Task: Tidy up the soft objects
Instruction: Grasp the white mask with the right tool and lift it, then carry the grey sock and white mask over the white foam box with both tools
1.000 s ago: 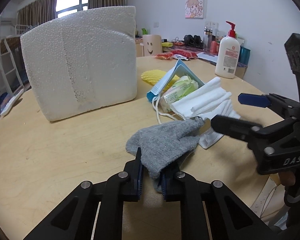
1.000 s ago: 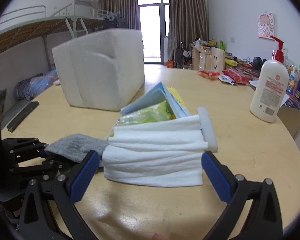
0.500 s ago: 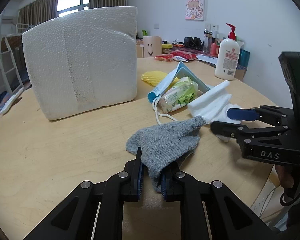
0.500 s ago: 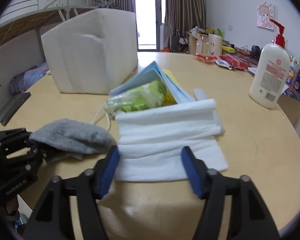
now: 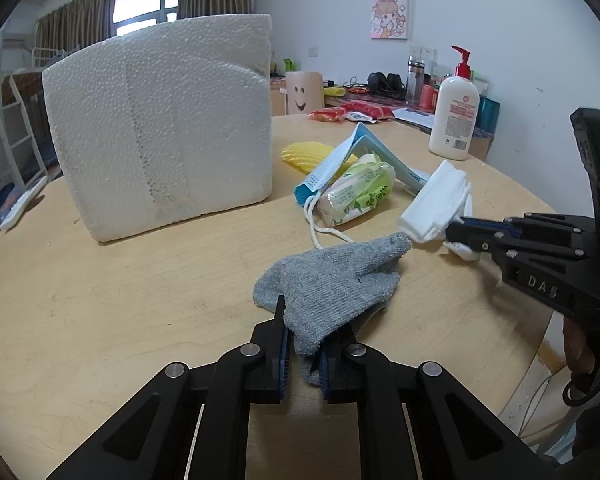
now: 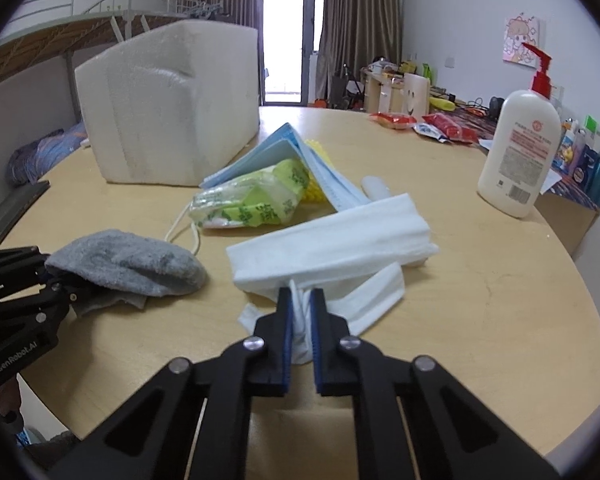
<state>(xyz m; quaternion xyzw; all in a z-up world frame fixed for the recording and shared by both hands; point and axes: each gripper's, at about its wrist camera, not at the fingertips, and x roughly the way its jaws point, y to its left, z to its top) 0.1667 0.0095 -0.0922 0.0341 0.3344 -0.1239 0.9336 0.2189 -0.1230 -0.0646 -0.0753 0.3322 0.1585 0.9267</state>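
My left gripper (image 5: 302,344) points down at the table (image 5: 140,300), its blue pads pinched on the near edge of the grey glove (image 5: 332,284). The glove lies flat ahead of it, one finger reaching far-right until it touches the white cloth (image 5: 436,204).

My right gripper (image 6: 299,320) also tilts down, jaws clamped narrow on a bunched near corner of the white cloth (image 6: 332,240); the rest of the cloth fans out on the table beyond the tips. From the left camera this gripper (image 5: 460,229) comes in from the right, nearly level with the tabletop, and part of my hand (image 5: 580,344) shows under its body. From the right camera the left gripper's body sits at the near left, beside the glove (image 6: 128,260).

Beyond both, a green tissue pack (image 5: 356,196) lies under a blue face mask (image 5: 324,172), with a yellow sponge (image 5: 308,154) just behind. A foam block (image 5: 160,124) stands far left; a pump bottle (image 6: 520,152) stands far right.

Writing: "DAS" on the right gripper's side, "GenRobot.AI" on the left's. The bottle's label print is too small to read.
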